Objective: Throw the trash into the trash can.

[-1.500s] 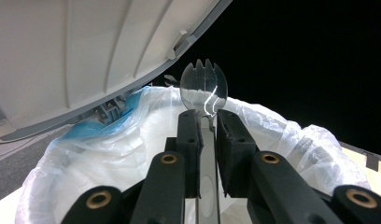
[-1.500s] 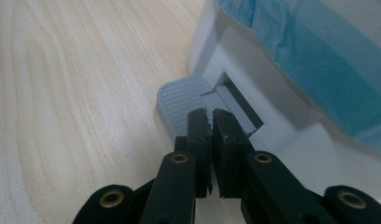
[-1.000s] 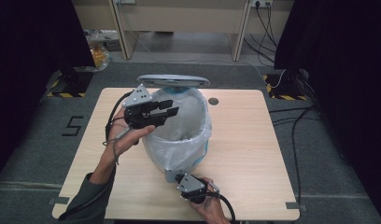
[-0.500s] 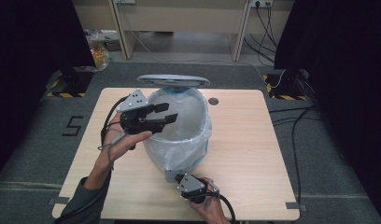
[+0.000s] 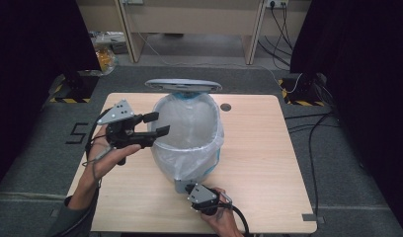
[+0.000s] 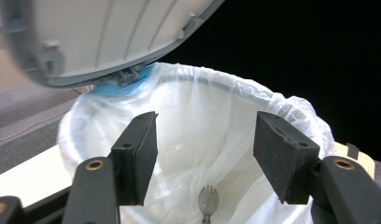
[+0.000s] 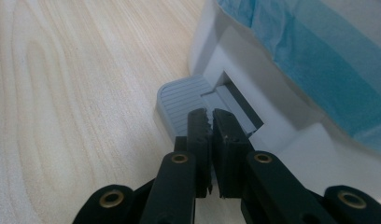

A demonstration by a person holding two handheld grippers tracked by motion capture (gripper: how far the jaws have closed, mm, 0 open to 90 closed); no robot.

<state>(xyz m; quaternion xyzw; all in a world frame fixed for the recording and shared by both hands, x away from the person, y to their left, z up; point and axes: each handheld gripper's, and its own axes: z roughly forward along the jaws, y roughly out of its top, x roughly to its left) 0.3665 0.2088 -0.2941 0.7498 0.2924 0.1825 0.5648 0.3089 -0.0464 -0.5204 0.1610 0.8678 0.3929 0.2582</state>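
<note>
Two black jaws of the right gripper are pressing together, closed, with their tips sitting on the grey foot pedal of the bin. Nothing is between them. One pedal is sticking out flat from the bin's near side, just above the table.

Jaws of the left gripper have just been opening and are standing wide apart, with nothing between them. They are pointing over the bin's left rim. One spork is lying low inside the white bag, its prongs pointing up in the left gripper view and its handle running down out of sight.

One bin is standing upright in the middle of the table. One lid is tipping up at the far side. Bare wood is lying all around the bin, with most room on the right.
</note>
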